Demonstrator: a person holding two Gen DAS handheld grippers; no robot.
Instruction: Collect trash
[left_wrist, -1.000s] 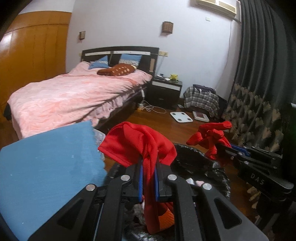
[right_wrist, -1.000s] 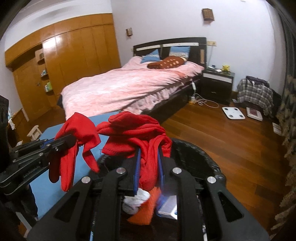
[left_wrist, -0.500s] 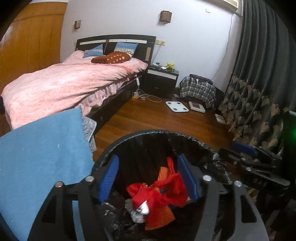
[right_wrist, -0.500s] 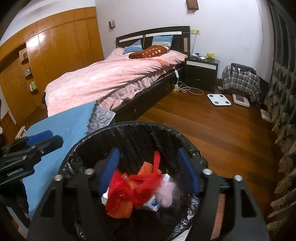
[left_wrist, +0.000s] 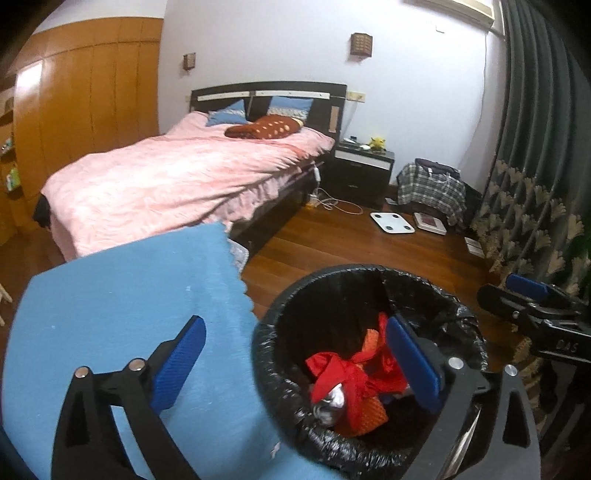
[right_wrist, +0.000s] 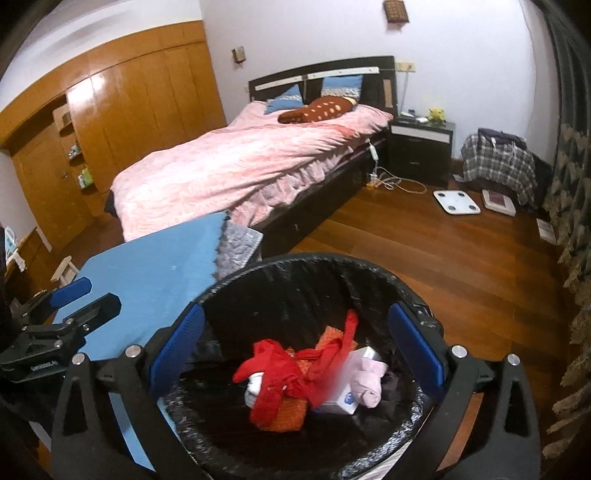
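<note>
Holding both claws spread wide and empty, I hover over the bin. My left claw (left_wrist: 295, 363) straddles the bin's near-left rim, one blue pad over the blue bench (left_wrist: 122, 302), the other over the bin's mouth. My right claw (right_wrist: 295, 347) hangs right above the opening, both pads inside the rim's outline. The bin (right_wrist: 236, 284), lined with a black bag, stands just beside the bench edge on the wooden floor (right_wrist: 461, 258). Inside it lies the trash: red cloth (right_wrist: 273, 369) tangled on top of an orange piece (right_wrist: 288, 415), with a white box (right_wrist: 341, 400) and a pink bundle (right_wrist: 367, 380) just beside them. Beyond the bench is a bed (right_wrist: 240, 162) with a pink cover, a dark nightstand (right_wrist: 421, 147), and a white scale (right_wrist: 456, 201) on the floor.
</note>
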